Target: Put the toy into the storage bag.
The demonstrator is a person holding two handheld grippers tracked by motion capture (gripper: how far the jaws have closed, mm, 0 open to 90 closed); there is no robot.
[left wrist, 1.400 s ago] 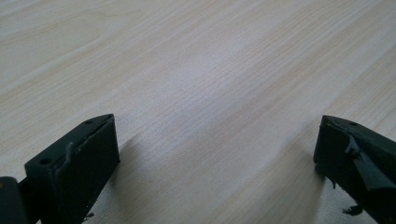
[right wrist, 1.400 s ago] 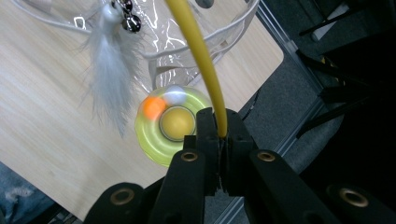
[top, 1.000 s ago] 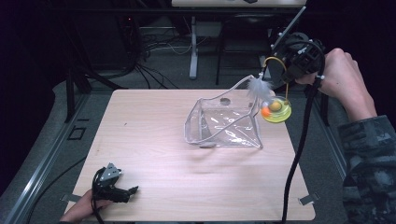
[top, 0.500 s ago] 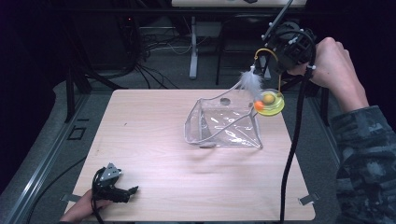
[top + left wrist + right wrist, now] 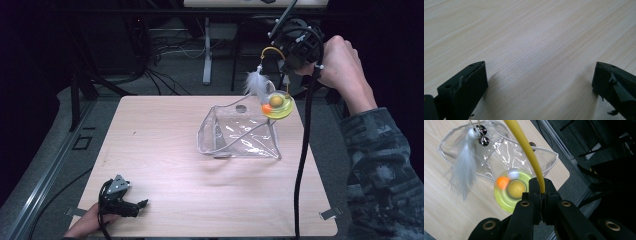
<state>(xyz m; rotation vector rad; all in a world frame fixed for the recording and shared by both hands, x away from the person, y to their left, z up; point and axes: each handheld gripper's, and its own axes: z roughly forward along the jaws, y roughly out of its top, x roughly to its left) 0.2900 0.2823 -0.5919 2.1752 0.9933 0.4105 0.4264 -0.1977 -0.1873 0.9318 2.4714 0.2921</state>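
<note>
Where the table [image 5: 165,150] comes nearest the person, at its near left corner, the left gripper [image 5: 131,206] lies on the pale wood in the person's left hand [image 5: 82,227], its jaws standing wide apart with bare tabletop between them in its own view [image 5: 539,82].

No brand, label or other writing can be read on anything here.

Farther off, right of the middle of the table, sits a clear plastic pouch [image 5: 240,135] with a white rim, its mouth gaping upward and its film catching glints of light.

Above the pouch's far right corner hangs the cat toy [image 5: 277,104]: a translucent yellow-green disc with a yellow ball at its centre and an orange ball on its ring. A white feather [image 5: 255,82] and a small silver bell [image 5: 482,135] dangle just left of the disc, over the pouch's mouth. A thin yellow wand [image 5: 529,150] arches up from the toy.

Farthest and highest, beyond the table's far right edge, the right gripper [image 5: 541,192] is clamped on that yellow wand, held up by the person's right hand [image 5: 342,70], whose camouflage sleeve [image 5: 385,175] runs down the right side.
</note>
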